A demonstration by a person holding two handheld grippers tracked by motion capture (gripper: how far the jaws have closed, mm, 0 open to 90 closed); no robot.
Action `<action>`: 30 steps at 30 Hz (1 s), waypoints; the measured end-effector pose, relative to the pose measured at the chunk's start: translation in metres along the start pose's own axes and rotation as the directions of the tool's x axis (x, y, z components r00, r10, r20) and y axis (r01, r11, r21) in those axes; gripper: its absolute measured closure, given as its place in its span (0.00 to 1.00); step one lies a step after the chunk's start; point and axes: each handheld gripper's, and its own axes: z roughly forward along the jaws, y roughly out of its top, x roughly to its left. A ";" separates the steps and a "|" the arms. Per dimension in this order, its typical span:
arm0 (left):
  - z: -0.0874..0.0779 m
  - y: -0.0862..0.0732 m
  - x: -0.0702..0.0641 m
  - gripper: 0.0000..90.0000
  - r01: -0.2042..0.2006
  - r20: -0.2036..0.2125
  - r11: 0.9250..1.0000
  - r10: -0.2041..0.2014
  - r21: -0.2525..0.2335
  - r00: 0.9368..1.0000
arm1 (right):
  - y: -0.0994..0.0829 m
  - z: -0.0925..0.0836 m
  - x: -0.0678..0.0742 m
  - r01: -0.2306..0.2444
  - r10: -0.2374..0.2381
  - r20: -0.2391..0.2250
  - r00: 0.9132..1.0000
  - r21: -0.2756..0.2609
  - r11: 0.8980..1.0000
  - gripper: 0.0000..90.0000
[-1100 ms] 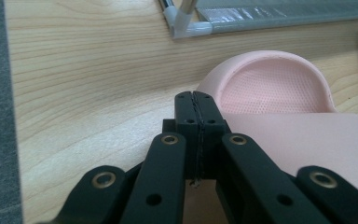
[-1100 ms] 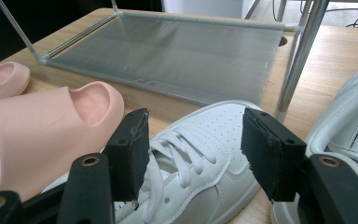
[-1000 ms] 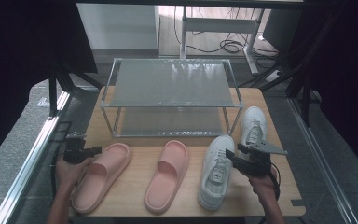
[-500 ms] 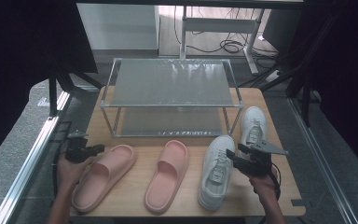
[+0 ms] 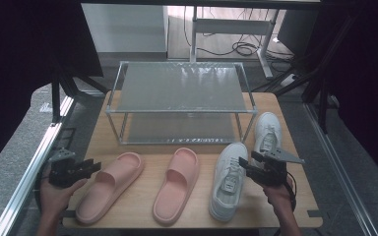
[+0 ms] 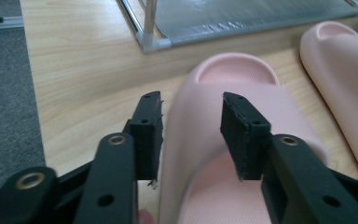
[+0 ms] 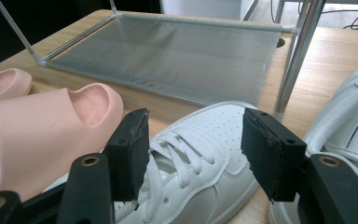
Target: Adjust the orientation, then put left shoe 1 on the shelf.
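Observation:
Two pink slippers [image 5: 110, 187] [image 5: 177, 184] and two white sneakers [image 5: 229, 182] [image 5: 267, 132] lie on the wooden table in front of a two-tier metal shoe rack [image 5: 182, 88]. My left gripper [image 5: 92, 166] is at the left slipper's outer edge. In the left gripper view this gripper [image 6: 191, 126] has just been opening its jaws. They now straddle the slipper's [image 6: 223, 93] rim without pressing on it. My right gripper [image 5: 246, 164] hovers at the near sneaker's right side. In the right gripper view it [image 7: 196, 144] is open, with the sneaker's laces [image 7: 182, 158] showing between its jaws.
The rack's lower mesh shelf [image 7: 168, 51] sits just beyond the shoes, and its corner post [image 6: 148, 28] is close ahead of the left slipper. An aluminium rail [image 5: 29, 172] runs along the table's left side. Bare tabletop [image 5: 295, 206] lies near the front right corner.
The left gripper has drawn back to the left, away from the left slipper, and its jaws have opened. The right gripper and all the shoes have stayed in place.

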 end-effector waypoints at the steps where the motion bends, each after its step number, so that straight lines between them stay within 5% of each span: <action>1: 0.000 0.000 0.000 0.62 0.000 0.000 1.000 0.000 0.000 1.000 | 0.000 0.000 0.000 0.000 0.000 0.000 1.000 0.000 1.000 0.47; 23: -0.004 -0.024 0.003 0.58 -0.012 -0.010 1.000 0.012 0.016 1.000 | 0.004 -0.003 0.003 0.008 -0.008 -0.007 1.000 -0.015 1.000 0.47; 30: 0.012 -0.029 -0.001 0.58 -0.022 0.006 0.998 0.022 0.063 1.000 | 0.003 -0.003 0.004 0.008 -0.008 -0.005 1.000 -0.013 1.000 0.47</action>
